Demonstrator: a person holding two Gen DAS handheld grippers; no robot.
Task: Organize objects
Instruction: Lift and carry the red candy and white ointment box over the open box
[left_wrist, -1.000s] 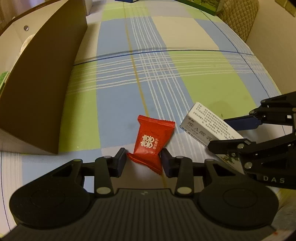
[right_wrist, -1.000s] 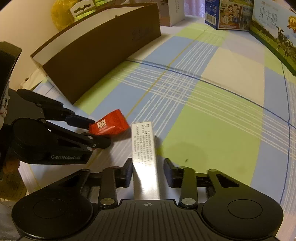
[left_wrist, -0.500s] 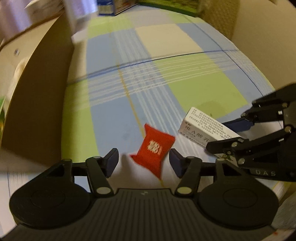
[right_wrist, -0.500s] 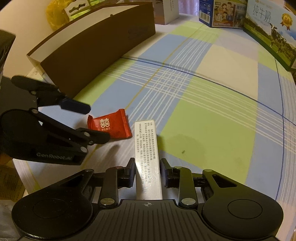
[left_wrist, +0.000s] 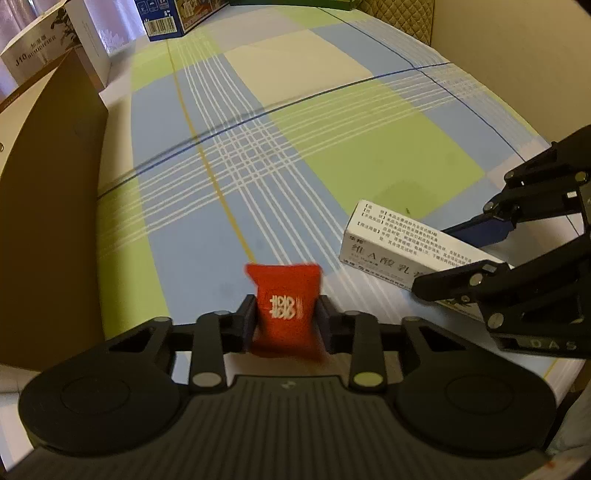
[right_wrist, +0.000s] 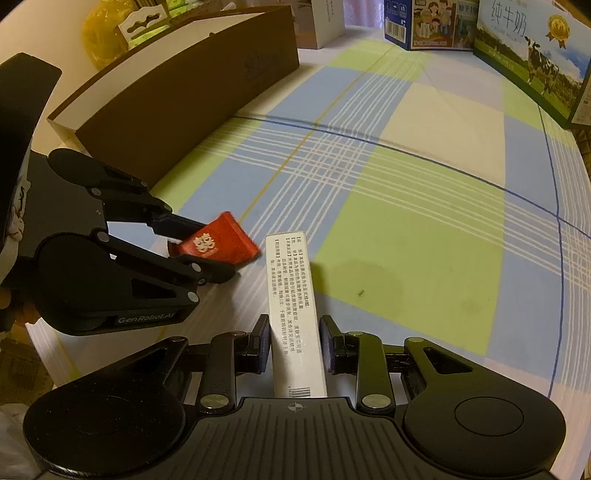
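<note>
1. Left gripper (left_wrist: 286, 319): both pads press the sides of a small red foil candy packet with white double-happiness print (left_wrist: 286, 308); clamped on it. The packet's upper edge sticks out past the fingertips. In the right wrist view the same packet (right_wrist: 221, 245) sits between the left gripper's (right_wrist: 207, 245) fingers, tilted, just above the cloth; whether it touches the cloth cannot be told.
2. Right gripper (right_wrist: 294, 341): pads closed against the long sides of a narrow white cardboard box with black Chinese print (right_wrist: 293, 299); barcode end toward the camera. In the left wrist view the box (left_wrist: 399, 247) points out from the right gripper (left_wrist: 461, 254) toward the packet; its free end is near the packet, not touching.
3. Surface: plaid tablecloth in blue, green and cream with white stripes (right_wrist: 406, 206); both held items are at its near edge.
4. Left side, further out: long brown cardboard box with white inner rim (right_wrist: 177, 99), lying along the cloth's edge.
5. Far end: upright white carton (left_wrist: 92, 62), blue printed carton with barcode (right_wrist: 424, 22), green milk carton with cow picture (right_wrist: 532, 55).
</note>
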